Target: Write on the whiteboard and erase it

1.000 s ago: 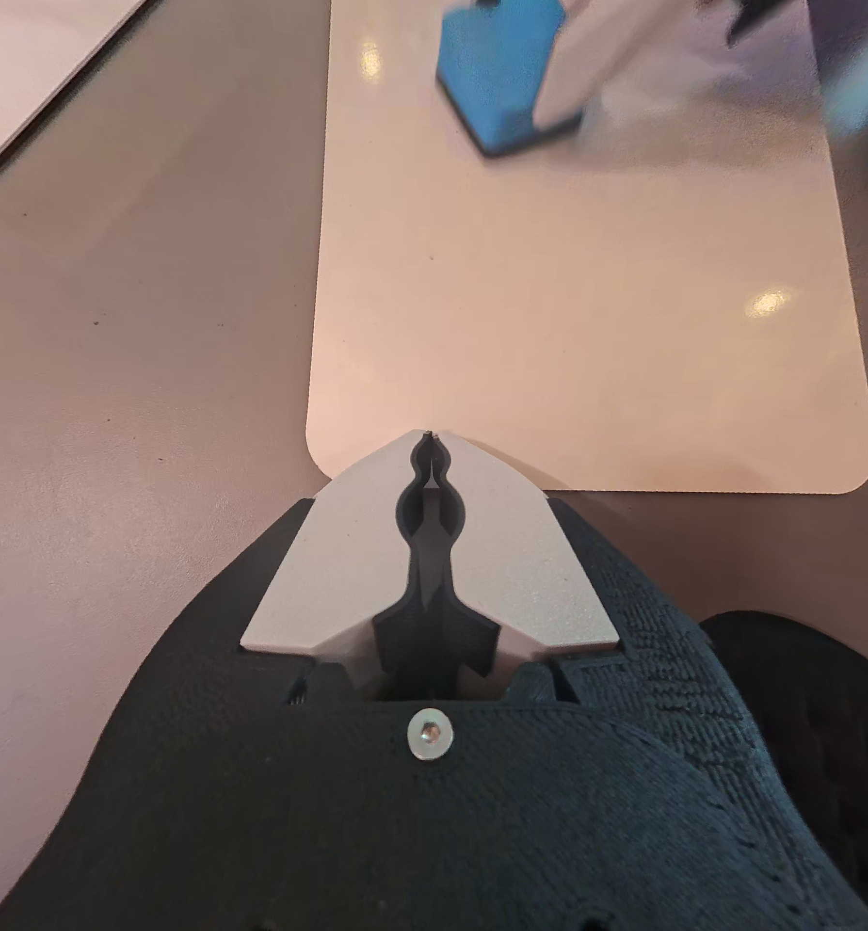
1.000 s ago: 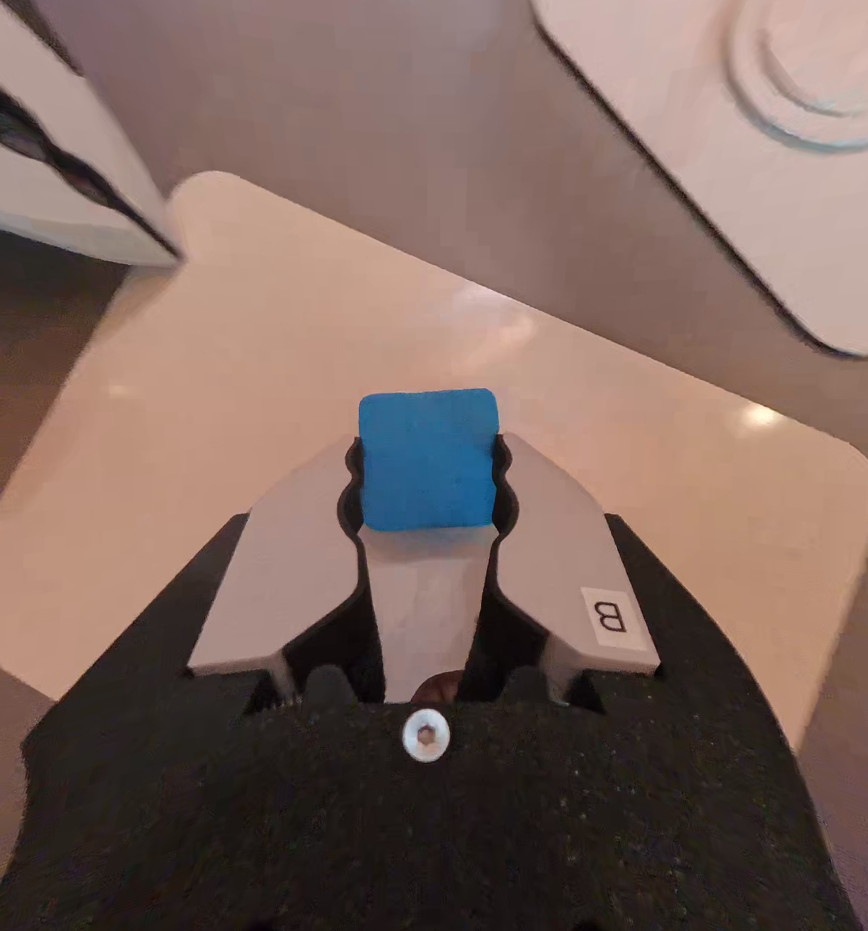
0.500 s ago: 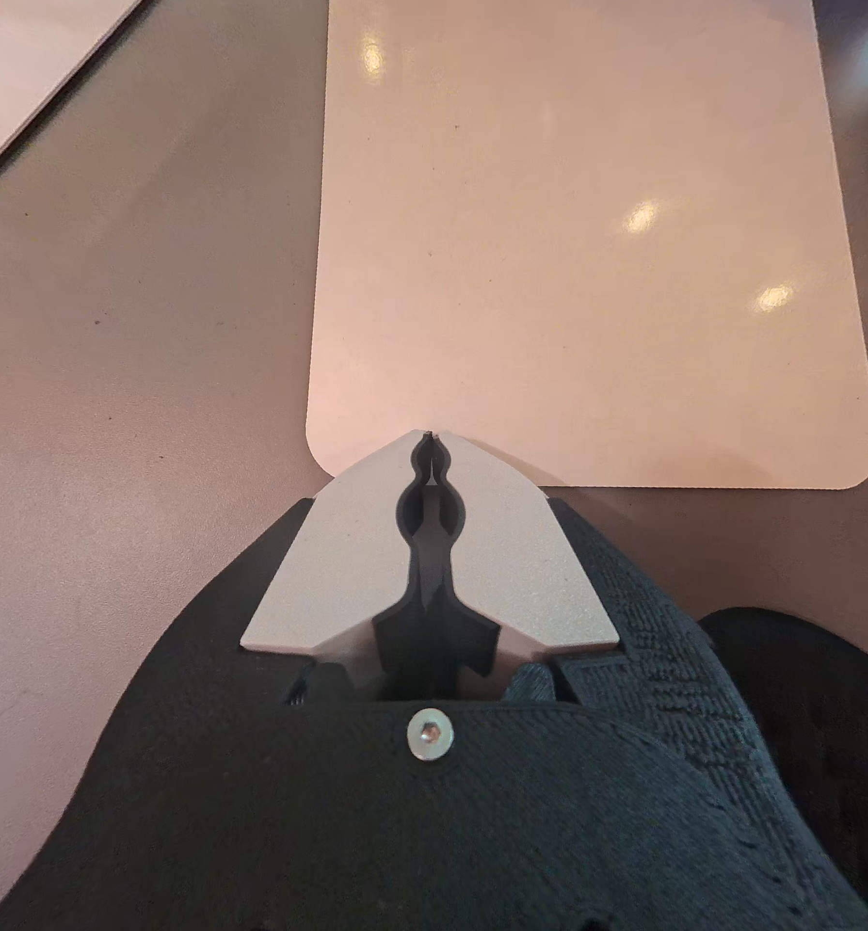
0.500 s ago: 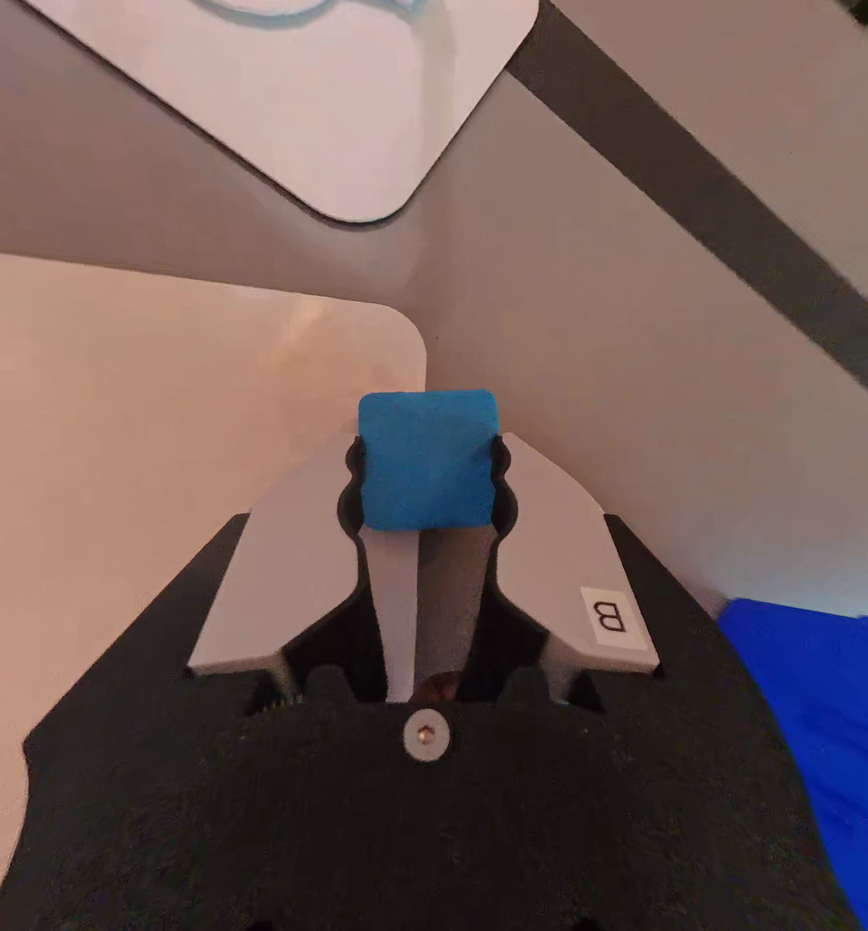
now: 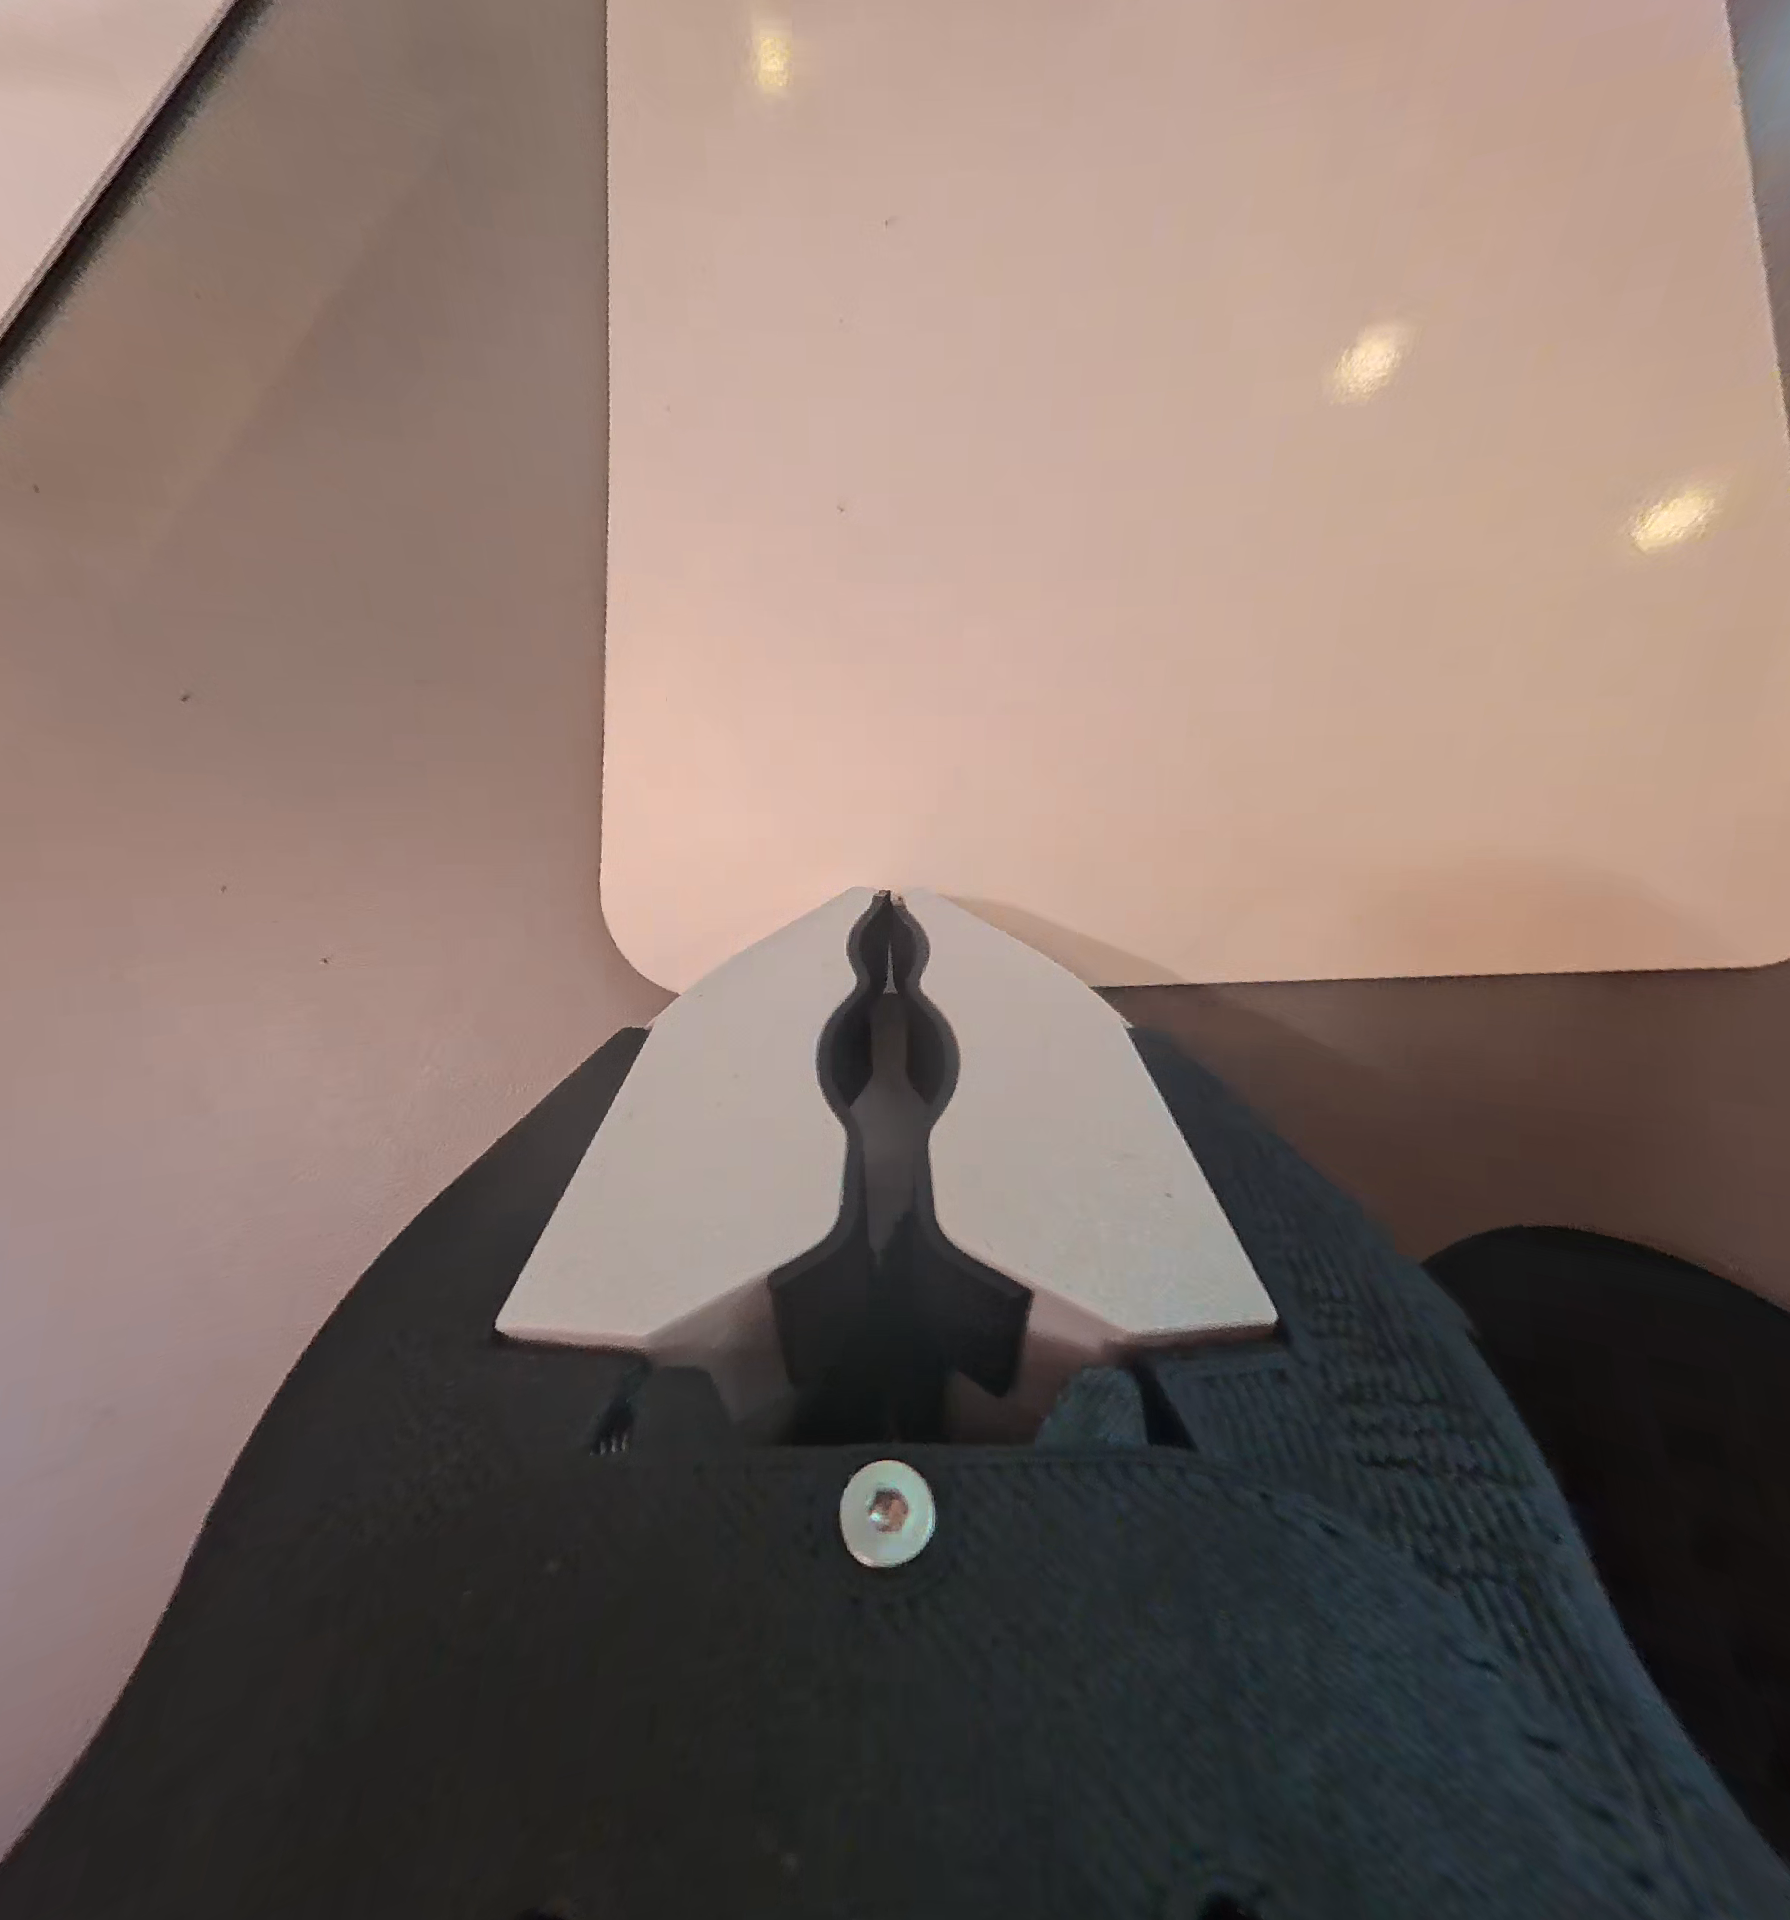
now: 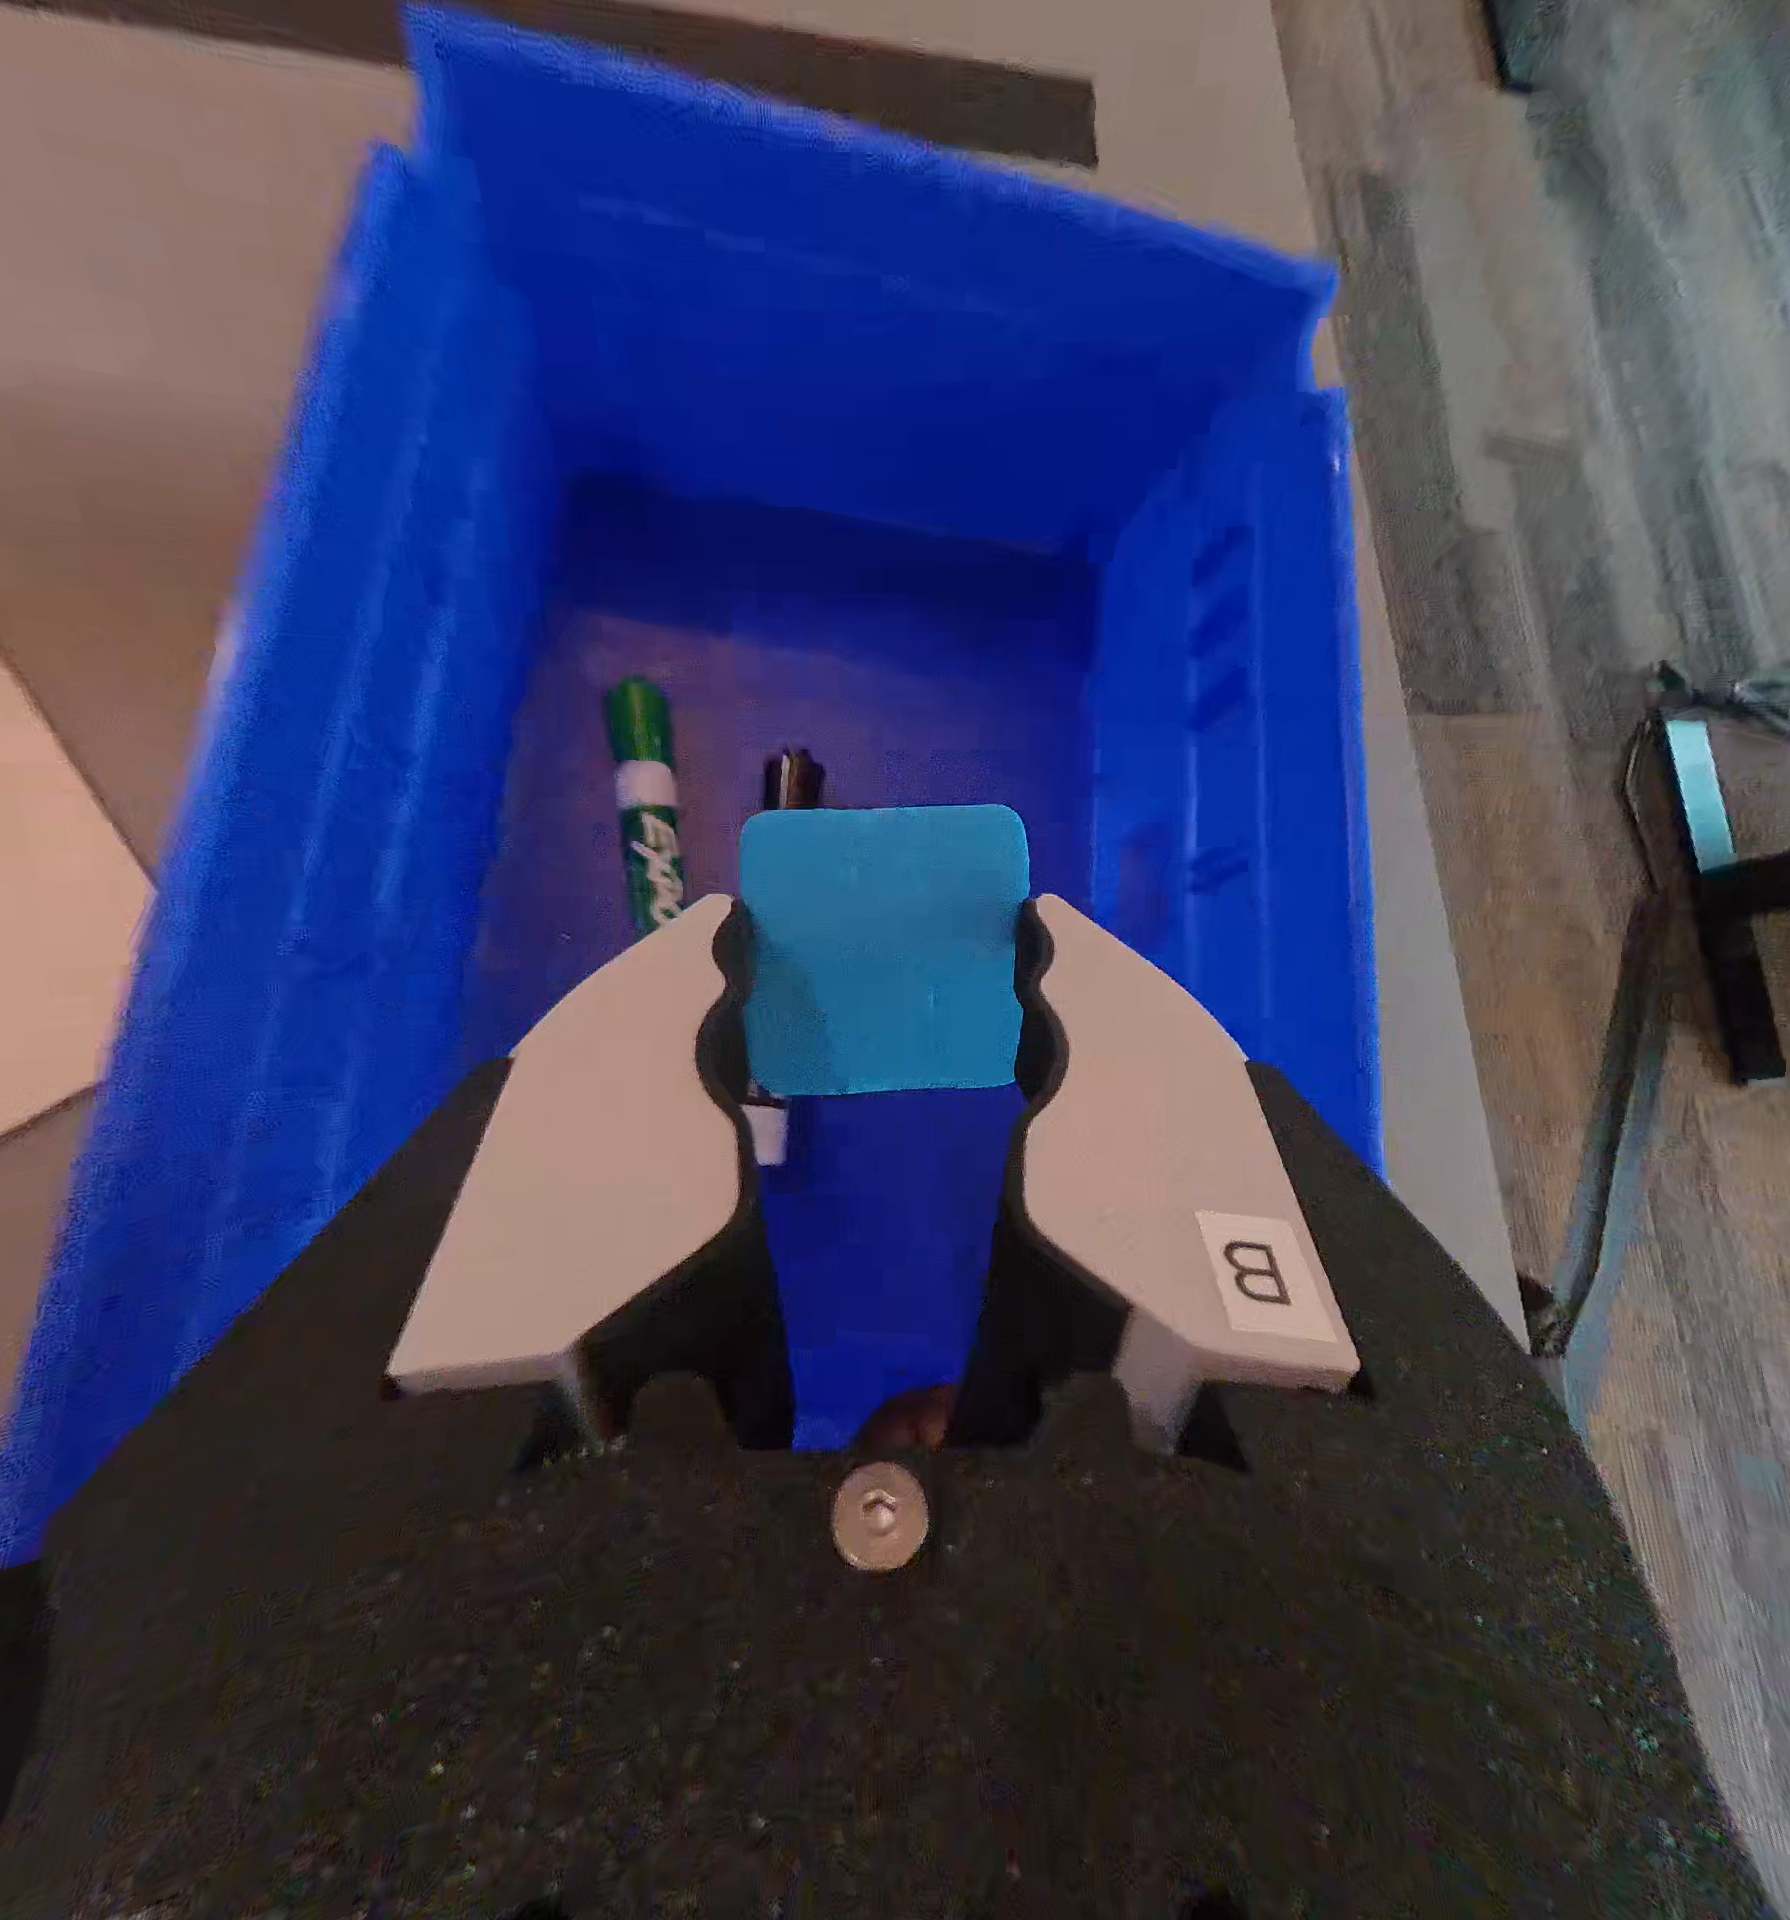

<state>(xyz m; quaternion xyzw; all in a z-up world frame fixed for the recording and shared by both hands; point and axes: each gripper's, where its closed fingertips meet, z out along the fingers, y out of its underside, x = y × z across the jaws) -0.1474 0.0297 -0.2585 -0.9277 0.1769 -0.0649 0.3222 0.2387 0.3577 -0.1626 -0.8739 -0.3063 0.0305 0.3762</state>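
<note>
Right tongs (image 6: 883, 951) clamped on pale blue eraser (image 6: 883, 951), poised above open blue bin (image 6: 434, 582) where green marker (image 6: 645, 805) and a darker one (image 6: 792, 777) lie; left tongs (image 5: 888, 896) pinched together, empty, tips at near edge of blank whiteboard (image 5: 974, 468) on counter (image 5: 299, 675). Erasing apparently finished, so stowing step: lower into bin, loosen hold clear of markers. Lettering on green marker and sticker (image 6: 1260, 1270) on right tongs, not repeated.

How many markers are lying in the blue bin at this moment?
2. A green marker lies on the bin floor at left; a dark one beside it is mostly behind the eraser. More may be hidden.
</note>
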